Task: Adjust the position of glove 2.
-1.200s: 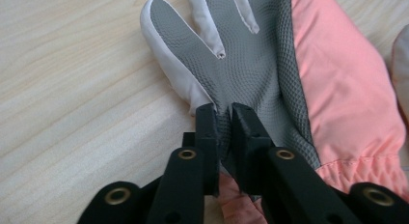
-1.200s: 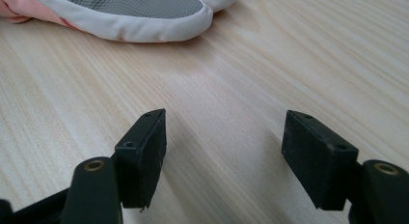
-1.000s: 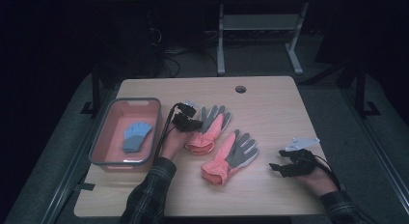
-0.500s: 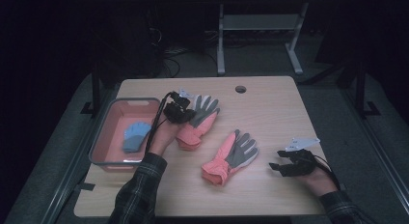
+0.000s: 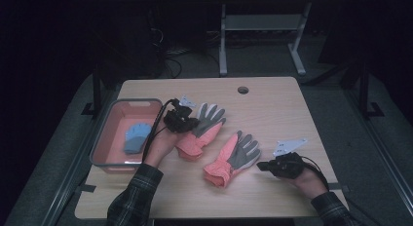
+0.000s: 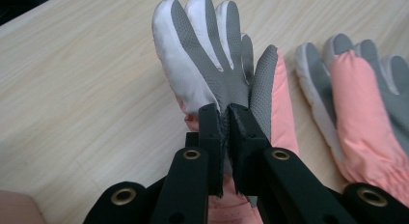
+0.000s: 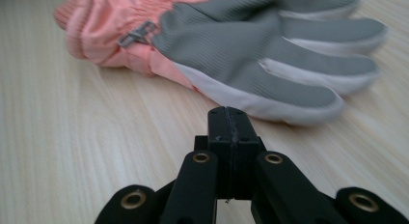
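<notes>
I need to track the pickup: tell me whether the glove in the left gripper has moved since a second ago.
Yes. The held glove, pinched by the left gripper, has shifted left toward the red bin, away from the other glove.

— What can't you make out by your left gripper (image 6: pixel 225 119)?
— The held glove's (image 6: pixel 212 55) cuff is hidden behind its jaws.
— And ahead of your right gripper (image 7: pixel 230 125)?
— The other glove's (image 7: pixel 251 45) fingertips are blurred and cut off.
</notes>
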`<move>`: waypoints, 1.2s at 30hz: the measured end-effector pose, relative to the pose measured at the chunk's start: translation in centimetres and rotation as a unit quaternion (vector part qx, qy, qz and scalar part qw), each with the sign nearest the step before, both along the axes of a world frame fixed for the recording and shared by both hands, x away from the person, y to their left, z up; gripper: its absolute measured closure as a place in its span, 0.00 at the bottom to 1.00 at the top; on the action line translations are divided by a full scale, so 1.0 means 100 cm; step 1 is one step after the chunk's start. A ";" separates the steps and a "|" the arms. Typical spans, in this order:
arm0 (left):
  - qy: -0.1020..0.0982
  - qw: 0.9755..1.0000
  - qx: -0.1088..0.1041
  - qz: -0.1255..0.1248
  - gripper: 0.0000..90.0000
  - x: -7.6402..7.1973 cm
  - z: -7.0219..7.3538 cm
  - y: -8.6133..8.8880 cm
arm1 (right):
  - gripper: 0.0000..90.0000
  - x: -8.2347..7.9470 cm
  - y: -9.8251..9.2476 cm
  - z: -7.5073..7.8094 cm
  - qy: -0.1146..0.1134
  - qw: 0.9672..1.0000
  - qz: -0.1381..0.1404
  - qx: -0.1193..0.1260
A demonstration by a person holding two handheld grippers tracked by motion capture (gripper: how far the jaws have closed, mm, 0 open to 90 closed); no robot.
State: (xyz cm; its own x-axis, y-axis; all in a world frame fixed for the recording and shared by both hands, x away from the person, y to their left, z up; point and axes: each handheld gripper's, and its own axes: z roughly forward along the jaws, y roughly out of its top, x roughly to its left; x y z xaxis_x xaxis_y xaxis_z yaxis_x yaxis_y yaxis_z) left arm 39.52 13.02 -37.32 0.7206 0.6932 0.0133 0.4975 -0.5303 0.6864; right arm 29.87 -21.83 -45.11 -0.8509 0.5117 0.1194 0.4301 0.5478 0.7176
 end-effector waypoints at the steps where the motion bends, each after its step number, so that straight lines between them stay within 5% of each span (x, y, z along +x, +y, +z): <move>1: 0.000 1.000 0.001 -0.003 0.93 -0.001 0.000 0.000 | 1.00 0.000 0.004 0.000 0.000 1.000 0.008 0.001; 19: -0.002 1.000 0.016 -0.025 0.94 -0.020 0.001 -0.010 | 1.00 0.002 0.066 -0.005 -0.006 0.996 0.089 -0.016; 36: -0.027 0.998 0.021 -0.052 0.93 -0.030 0.012 -0.045 | 1.00 0.010 0.075 -0.006 -0.010 0.998 0.068 -0.010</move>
State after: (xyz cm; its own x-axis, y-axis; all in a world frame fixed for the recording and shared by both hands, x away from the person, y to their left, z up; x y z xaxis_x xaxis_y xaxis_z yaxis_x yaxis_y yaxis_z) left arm 36.50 8.54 -36.10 0.7863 0.6125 0.0812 0.4008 -0.6057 0.6873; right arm 30.87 -14.28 -45.76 -0.9144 0.3941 0.0929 0.3372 0.6142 0.7135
